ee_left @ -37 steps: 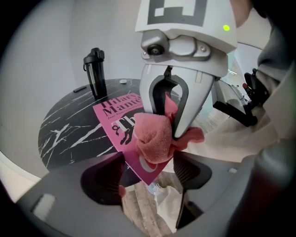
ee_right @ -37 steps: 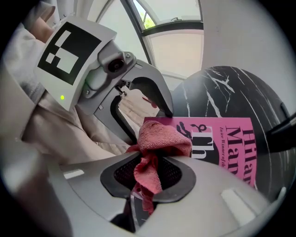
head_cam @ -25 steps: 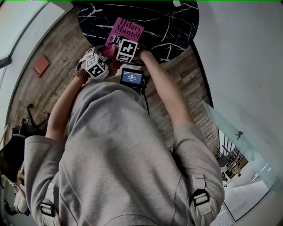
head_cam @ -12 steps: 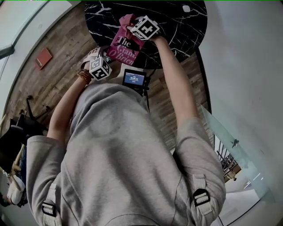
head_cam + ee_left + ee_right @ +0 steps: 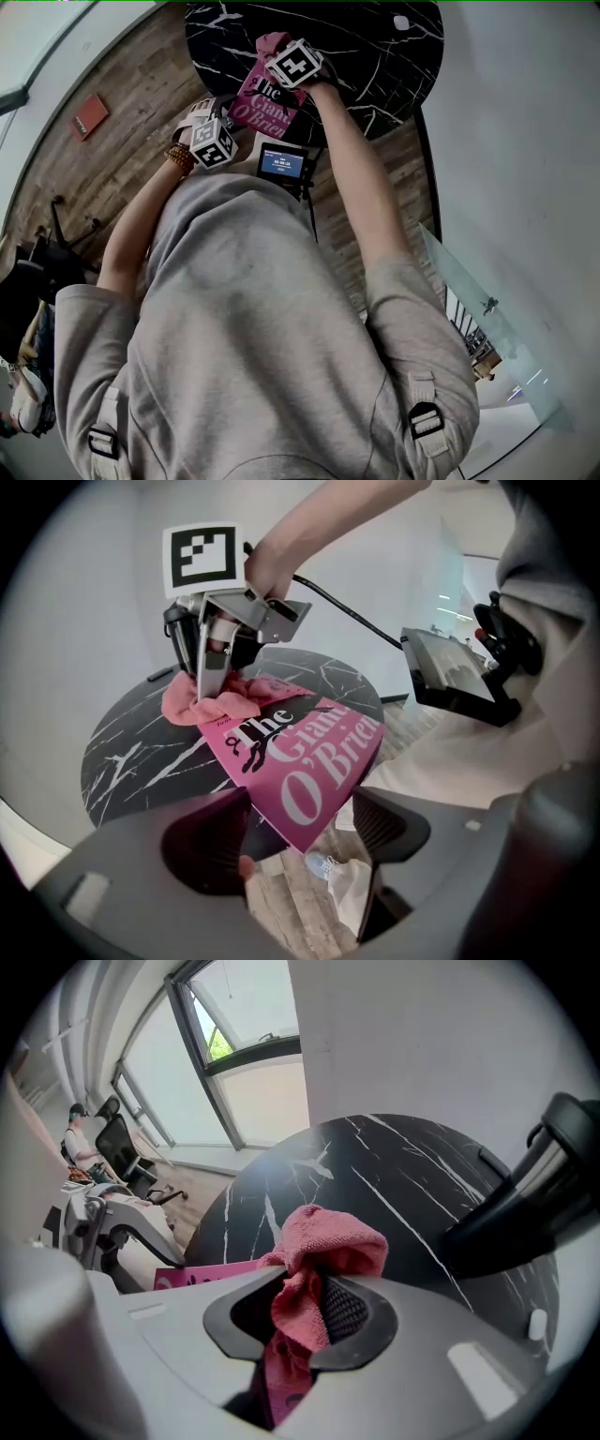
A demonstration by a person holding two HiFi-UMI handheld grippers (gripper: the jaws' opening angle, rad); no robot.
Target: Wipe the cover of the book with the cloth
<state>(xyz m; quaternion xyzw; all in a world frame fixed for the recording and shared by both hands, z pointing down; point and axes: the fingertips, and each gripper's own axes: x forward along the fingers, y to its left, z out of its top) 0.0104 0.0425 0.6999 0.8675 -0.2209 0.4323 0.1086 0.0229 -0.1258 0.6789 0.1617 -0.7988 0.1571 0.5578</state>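
Observation:
A pink book (image 5: 265, 105) with white title letters lies on the round black marble table (image 5: 375, 56), its near corner over the table's edge. My right gripper (image 5: 295, 64) stands at the book's far end, pointing steeply down. It is shut on a pink cloth (image 5: 211, 705) that rests on the cover's top edge. In the right gripper view the cloth (image 5: 323, 1241) bunches out between the closed jaws of the right gripper (image 5: 309, 1288). My left gripper (image 5: 300, 832) stays open by the book's near corner (image 5: 305, 808), its pads apart from it.
A small screen device (image 5: 283, 162) hangs at the person's chest, close to the table's near edge. A white speck (image 5: 401, 22) lies far right on the table. Wood floor, a red flat thing (image 5: 89, 114) on it, white wall at right.
My right gripper has slid with the cloth from the book's near part up to its far end, uncovering the title. The left gripper has kept its place.

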